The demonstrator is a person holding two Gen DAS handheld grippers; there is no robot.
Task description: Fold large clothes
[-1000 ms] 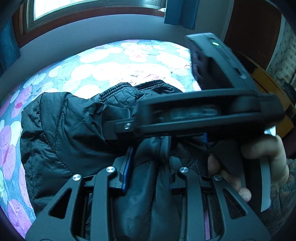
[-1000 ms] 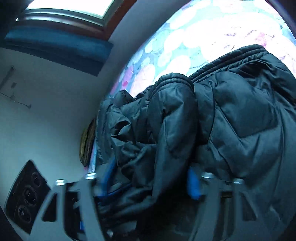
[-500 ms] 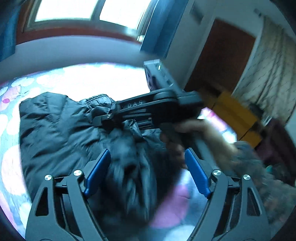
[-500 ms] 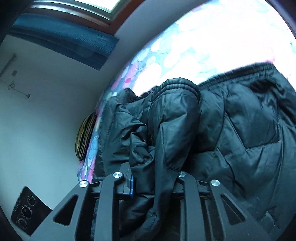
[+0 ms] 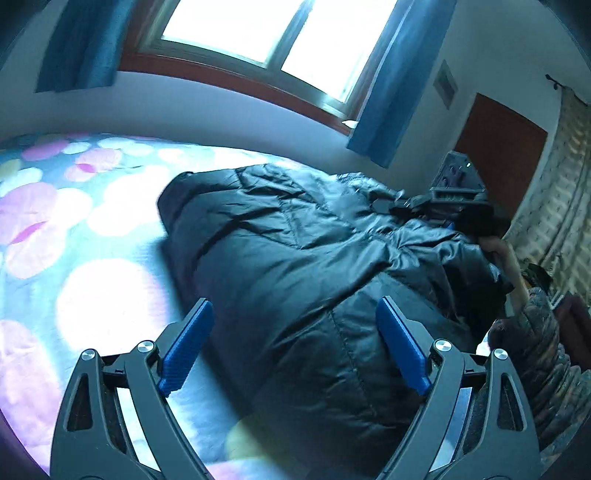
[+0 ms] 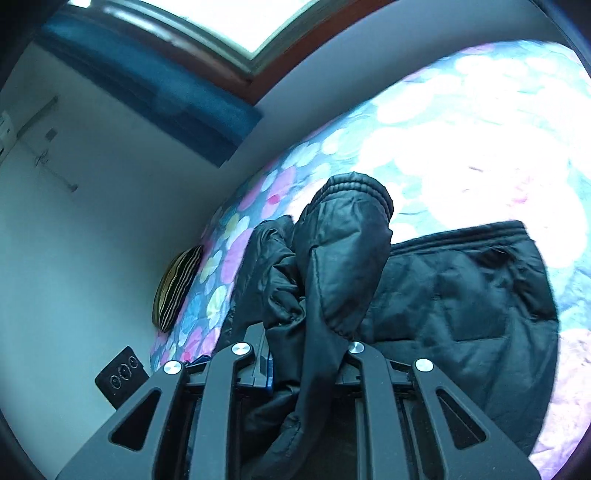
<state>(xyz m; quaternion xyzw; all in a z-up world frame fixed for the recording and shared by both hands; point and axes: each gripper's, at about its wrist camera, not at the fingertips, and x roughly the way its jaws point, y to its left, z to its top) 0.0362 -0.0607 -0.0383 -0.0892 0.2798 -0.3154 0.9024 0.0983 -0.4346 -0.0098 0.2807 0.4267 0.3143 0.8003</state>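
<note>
Jacket [image 6: 443, 295] sleeve pinched in right tongs [image 6: 306, 363]; left tongs [image 5: 295, 350] spread apart.

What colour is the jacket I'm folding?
Black, quilted and shiny; the jacket shows best in the left wrist view.

The left wrist view rides low over the bed [image 5: 92, 258], looking across it toward the window [image 5: 258, 33] at 12 o'clock and the door [image 5: 502, 155] at 2 o'clock. The right wrist view sits very close on the black puffer jacket [image 6: 443, 295], rolled sideways, facing the window [image 6: 221, 22] wall at 11 o'clock. Both share jacket [image 5: 295, 258], floral bedsheet [image 6: 461, 129] and window.
</note>
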